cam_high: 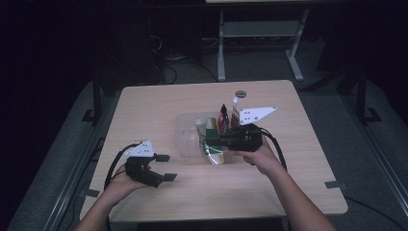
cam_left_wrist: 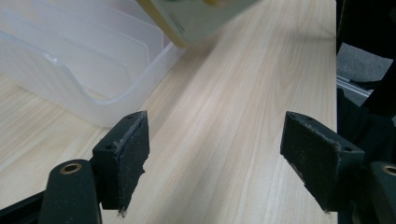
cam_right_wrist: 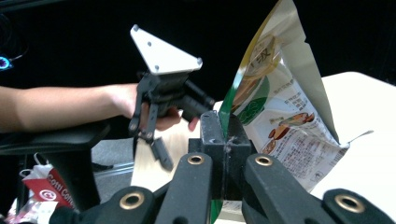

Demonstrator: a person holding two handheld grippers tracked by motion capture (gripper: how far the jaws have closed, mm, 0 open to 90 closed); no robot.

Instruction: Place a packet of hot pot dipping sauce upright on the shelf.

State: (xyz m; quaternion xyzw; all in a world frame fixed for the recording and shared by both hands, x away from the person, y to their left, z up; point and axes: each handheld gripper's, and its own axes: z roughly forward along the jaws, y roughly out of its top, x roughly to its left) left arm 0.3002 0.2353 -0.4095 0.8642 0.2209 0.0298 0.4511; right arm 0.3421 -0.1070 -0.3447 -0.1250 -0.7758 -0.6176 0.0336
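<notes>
While my left hand-held gripper waits wide open and empty over the table, my right hand-held gripper pinches a snack pouch by its edge beside the clear rack. The pouch looks light, thin and crinkly, likely slippery, so I judge the flat sealed edge the safest hold.

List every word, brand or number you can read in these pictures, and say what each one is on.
"Cotti Co...", cut off: white letters on the red bag at the lower left of the right gripper view.
Snack pouch clamped in the right gripper: large characters near the top and fine print lower down, too blurred to read.
Packets in the clear bin: too small to read.
</notes>
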